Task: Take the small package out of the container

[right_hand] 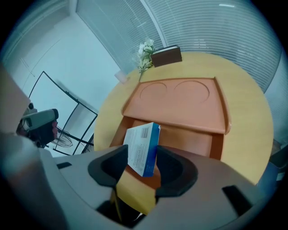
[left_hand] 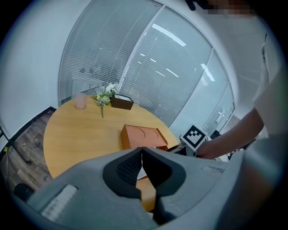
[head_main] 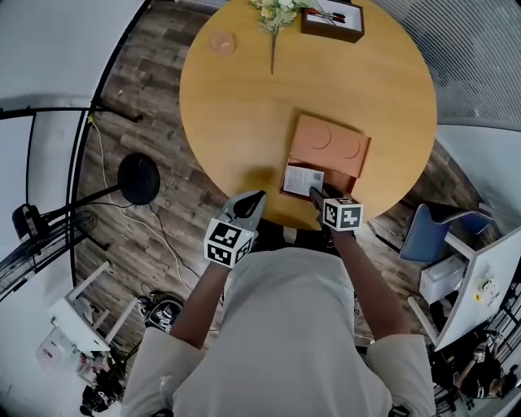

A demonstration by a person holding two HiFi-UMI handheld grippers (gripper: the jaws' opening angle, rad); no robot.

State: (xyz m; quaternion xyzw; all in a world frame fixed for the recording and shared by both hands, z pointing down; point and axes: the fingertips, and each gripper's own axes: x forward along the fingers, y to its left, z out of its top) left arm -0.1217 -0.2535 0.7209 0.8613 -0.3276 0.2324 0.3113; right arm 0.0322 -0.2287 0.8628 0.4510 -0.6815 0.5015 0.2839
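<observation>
1. Desk [head_main: 244, 106]: round, wood-coloured top, seen from above in the head view.

2. Container [head_main: 330, 147]: orange, flat, on the near-right part of the desk. Its top panel carries 2 round recesses. In the right gripper view the part nearest the jaws is open below that panel.

3. Small package [right_hand: 143, 148]: white printed face with a barcode and 1 blue side. It stands tilted between the jaws of the right hand-held gripper, over the open near-left part of the container. Whether its lower end touches the container cannot be determined.

4. Right hand-held gripper [head_main: 324, 194]: at the near edge of the container, pointing steeply down. Its jaws are clamped on the small package, with 1 pad on the white face and 1 on the opposite side.

5. Left hand-held gripper [left_hand: 142, 155]: over the near edge of the desk, left of the container and apart from it. Its jaws are together, tips meeting, with nothing between them.

6. Far side of the desk: a flower sprig [head_main: 277, 15], a dark box [head_main: 332, 20] just right of it, and a pale pink cup [head_main: 222, 42] to the left. All 3 are well apart from the container.

7. Floor, left of the desk: a black stand with a round base [head_main: 138, 179].
</observation>
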